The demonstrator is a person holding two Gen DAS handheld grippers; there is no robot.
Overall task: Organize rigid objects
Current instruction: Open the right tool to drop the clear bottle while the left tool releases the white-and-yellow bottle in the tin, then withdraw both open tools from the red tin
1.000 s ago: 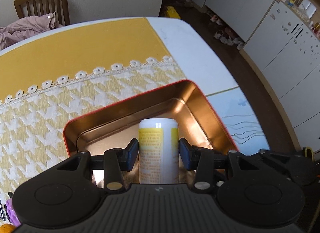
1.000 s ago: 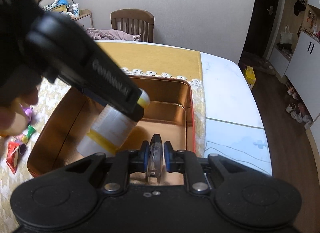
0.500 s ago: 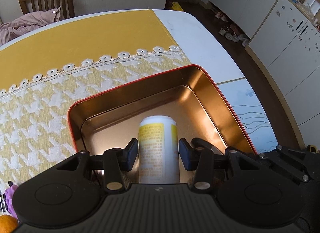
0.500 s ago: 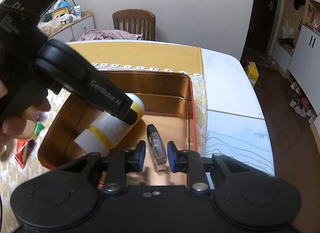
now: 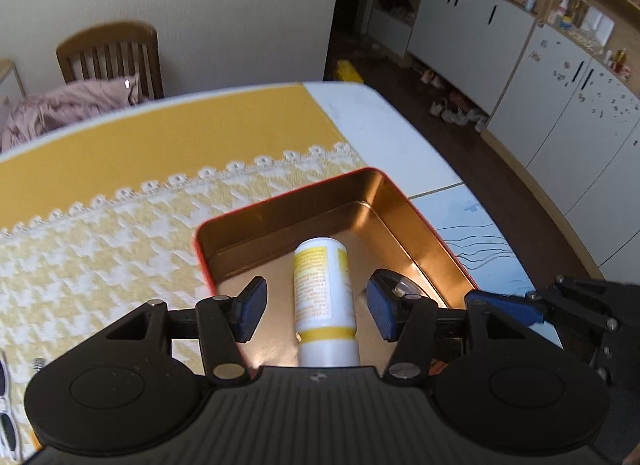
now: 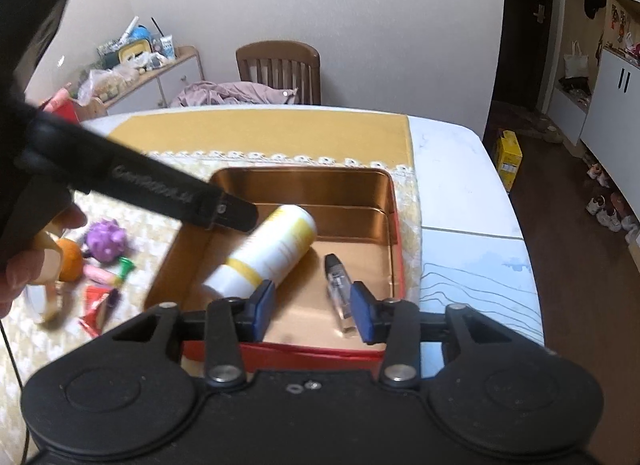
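Note:
A white and yellow bottle [image 5: 325,293] lies on its side inside the red tin with a copper inside [image 5: 404,221]. My left gripper [image 5: 316,307] is open above it, pads clear of the bottle. In the right wrist view the bottle [image 6: 266,251] lies in the tin [image 6: 394,225] beside a small clear vial with a black cap [image 6: 339,289]. My right gripper [image 6: 313,313] is open over the tin's near edge, the vial near its right pad. The left gripper's finger [image 6: 224,213] crosses above the bottle.
Small toys and packets lie left of the tin: a purple spiky ball [image 6: 107,240], an orange [image 6: 69,259], a red packet [image 6: 96,305]. A yellow houndstooth cloth [image 5: 120,233] covers the table. A chair [image 6: 280,67] stands at the far side.
My left gripper opened and let go of the bottle, which now lies in the tin. My right gripper opened wider and drew back, leaving the vial in the tin.

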